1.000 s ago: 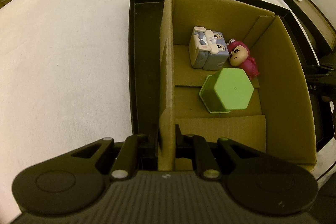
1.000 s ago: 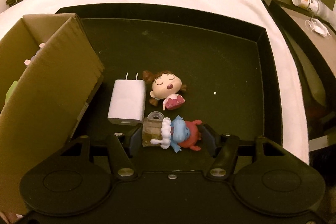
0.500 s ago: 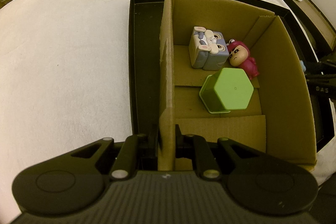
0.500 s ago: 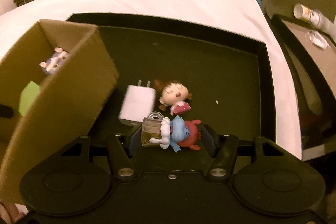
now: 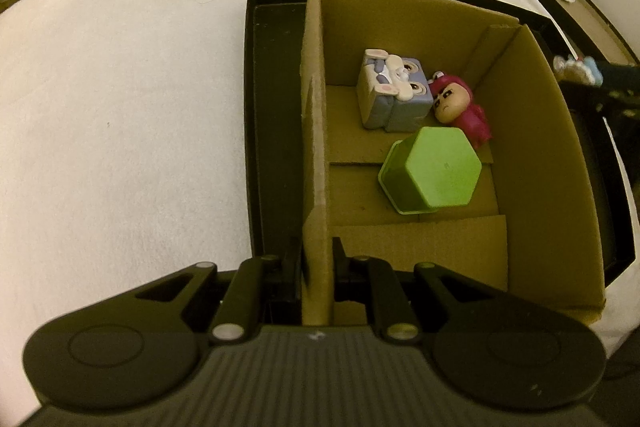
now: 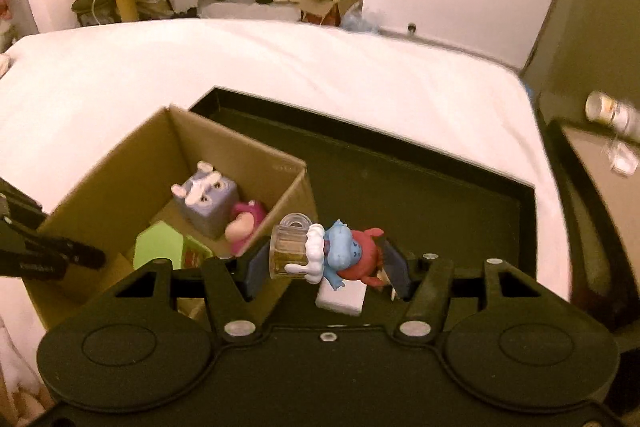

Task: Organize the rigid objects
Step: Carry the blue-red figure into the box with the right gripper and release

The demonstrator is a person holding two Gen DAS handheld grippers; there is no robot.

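Left gripper [image 5: 318, 259] pinching the near wall of the cardboard box [image 5: 560, 211], unmoved, steadying it on the black tray [image 6: 420, 187]. Inside: rabbit cube [image 5: 394, 93], pink doll [image 5: 460, 107], green cup [image 5: 434, 171]. Right gripper [image 6: 324, 259] clamped on the blue figure [image 6: 340, 253], lifted off the tray within the last second, now above the box's right wall. Likely next: release inside. White charger [image 6: 340, 297] left behind.

Right gripper [image 6: 326, 267] is pinching a blue figurine [image 6: 340, 255] holding a small jar, hanging over the cardboard box [image 6: 116, 187] edge. Box is holding a bunny cube [image 6: 206, 203], pink doll [image 6: 246, 223], green cup [image 6: 160, 247]. White charger [image 6: 340, 297] is lying below on the black tray [image 6: 440, 195].
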